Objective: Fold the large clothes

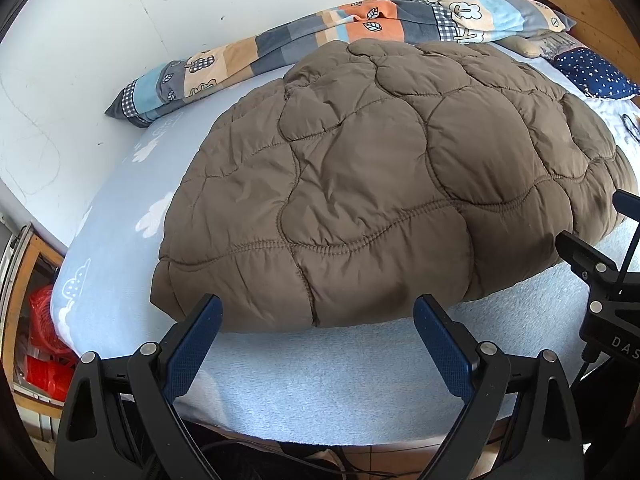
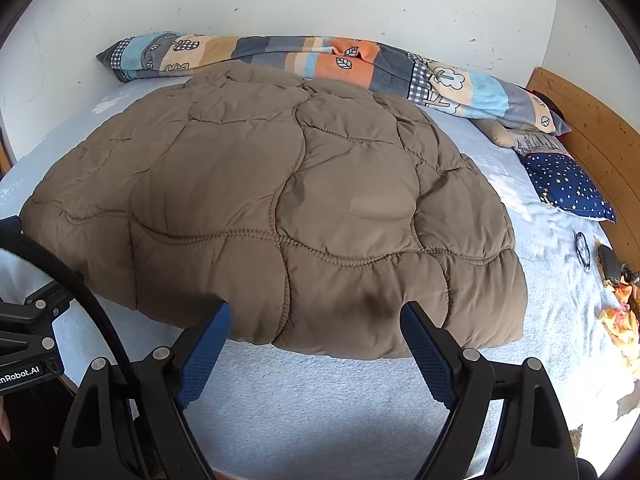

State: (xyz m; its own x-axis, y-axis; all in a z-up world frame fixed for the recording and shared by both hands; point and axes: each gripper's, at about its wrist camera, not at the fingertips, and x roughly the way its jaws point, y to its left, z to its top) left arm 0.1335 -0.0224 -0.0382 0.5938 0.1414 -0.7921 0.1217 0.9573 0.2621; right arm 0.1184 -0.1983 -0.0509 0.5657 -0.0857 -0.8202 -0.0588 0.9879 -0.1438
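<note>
A large brown quilted coat (image 1: 380,176) lies folded into a thick mound on the light blue bed sheet (image 1: 320,380). It also fills the middle of the right wrist view (image 2: 280,208). My left gripper (image 1: 318,312) is open, its blue pads spread wide just short of the coat's near edge, holding nothing. My right gripper (image 2: 316,320) is open too, its fingertips at the coat's near hem, empty. The right gripper's body shows at the right edge of the left wrist view (image 1: 600,280).
A rolled patchwork blanket (image 1: 320,36) lies along the white wall behind the coat. A navy starred pillow (image 2: 568,188) and a wooden headboard (image 2: 592,136) are at the right. Glasses (image 2: 582,250) and small items lie on the sheet at right. A cabinet with red items (image 1: 40,340) stands at left.
</note>
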